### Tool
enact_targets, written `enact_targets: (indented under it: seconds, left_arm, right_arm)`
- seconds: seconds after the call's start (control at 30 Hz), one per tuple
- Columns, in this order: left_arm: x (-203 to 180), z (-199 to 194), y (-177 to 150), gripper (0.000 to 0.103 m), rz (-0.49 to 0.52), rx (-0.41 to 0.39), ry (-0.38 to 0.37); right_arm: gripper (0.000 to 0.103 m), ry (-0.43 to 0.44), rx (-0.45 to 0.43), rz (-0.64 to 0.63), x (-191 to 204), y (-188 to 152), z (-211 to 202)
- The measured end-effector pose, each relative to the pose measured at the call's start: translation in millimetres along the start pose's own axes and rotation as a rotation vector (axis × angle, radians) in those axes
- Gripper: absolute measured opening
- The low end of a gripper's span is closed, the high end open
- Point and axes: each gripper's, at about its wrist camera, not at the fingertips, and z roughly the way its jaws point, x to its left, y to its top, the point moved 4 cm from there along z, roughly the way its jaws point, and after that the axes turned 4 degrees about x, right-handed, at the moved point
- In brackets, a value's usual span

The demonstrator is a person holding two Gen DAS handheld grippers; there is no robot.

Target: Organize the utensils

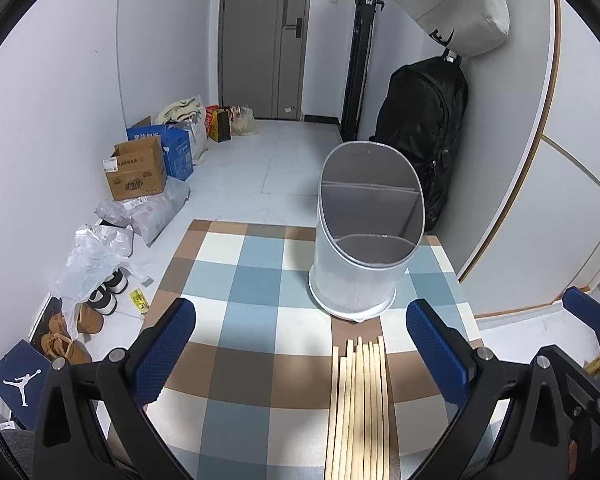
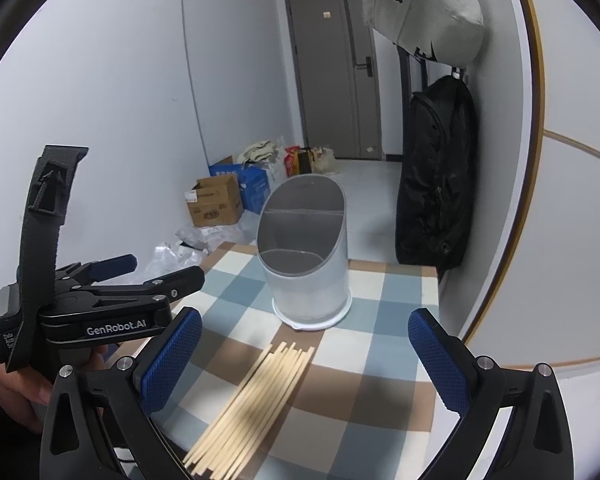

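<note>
While both claws gape wide and empty, the chopsticks (image 2: 256, 400) lie bundled on the checked tabletop (image 2: 384, 364) between the right claw (image 2: 304, 360) fingers, long axis running away toward the divided utensil holder (image 2: 308, 264) beyond. From the left claw (image 1: 300, 356) they sit off toward its right finger, so the right looks better placed.

"GenRobot.AI" on left claw (image 2: 156, 270) body; Jumpman logo, prob shoebox (image 1: 16, 380)

Black tool (image 2: 304, 354) frames, blue textured pads (image 2: 172, 360), silver screws, "GenRobot.AI" lettering.
</note>
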Motion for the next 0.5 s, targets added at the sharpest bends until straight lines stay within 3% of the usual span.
enact_targets:
  seconds: [0.17,0.3,0.5]
  left_arm:
    - [8,10,-3,0.102,0.005,0.045,0.010]
    - [16,28,-11,0.102,0.007,0.136,-0.002]
    - [2,56,-36,0.102,0.129,0.292,-0.041]
  right_arm:
    - [0.103,-0.010,0.014,0.023,-5,0,3]
    - [0.103,-0.027,0.039,0.057,-12,0,9]
    - [0.103,-0.020,0.042,0.134,-26,5,11]
